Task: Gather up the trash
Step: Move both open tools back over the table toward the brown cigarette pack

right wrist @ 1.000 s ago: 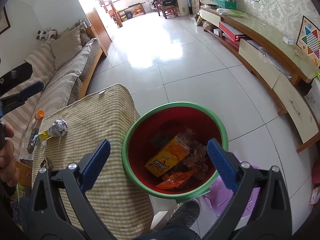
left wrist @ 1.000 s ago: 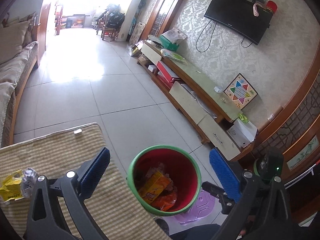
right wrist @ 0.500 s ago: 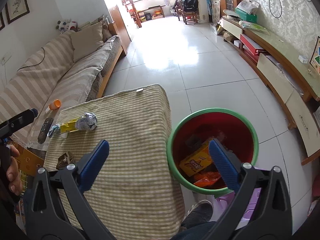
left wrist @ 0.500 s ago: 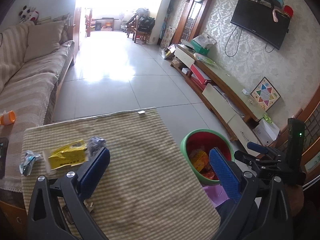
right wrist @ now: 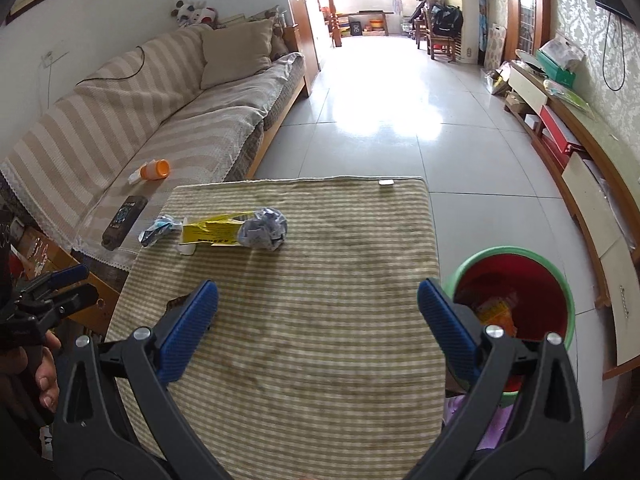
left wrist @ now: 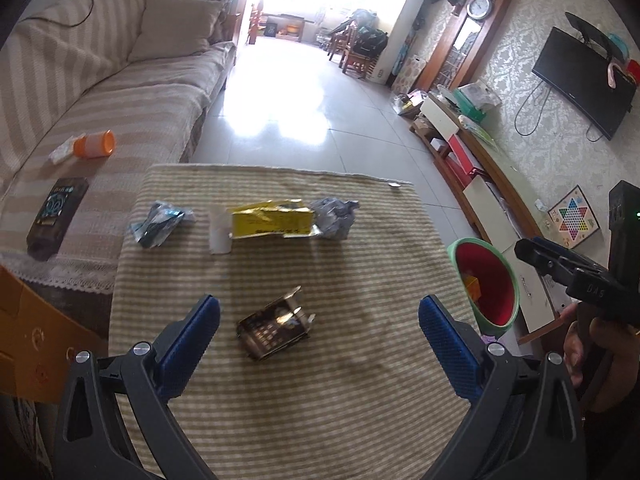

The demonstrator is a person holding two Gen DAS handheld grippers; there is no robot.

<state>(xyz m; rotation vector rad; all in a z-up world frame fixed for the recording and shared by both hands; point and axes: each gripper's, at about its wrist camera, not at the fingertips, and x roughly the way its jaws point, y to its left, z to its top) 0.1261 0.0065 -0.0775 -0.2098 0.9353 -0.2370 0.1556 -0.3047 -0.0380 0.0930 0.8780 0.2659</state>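
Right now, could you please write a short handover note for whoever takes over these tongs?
Left tongs: open, empty, over the striped cloth, facing the dark torn box.
Right tongs: open, empty, between cloth and bin.
Done: some wrappers lie in the red bin on the floor to the right.
Left: dark torn box, yellow wrapper, grey crumpled ball, small clear wrapper, white piece.

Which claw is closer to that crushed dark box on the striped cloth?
Left. The left claw hovers open right over the crushed box; the right claw hangs open farther right, toward the bin.
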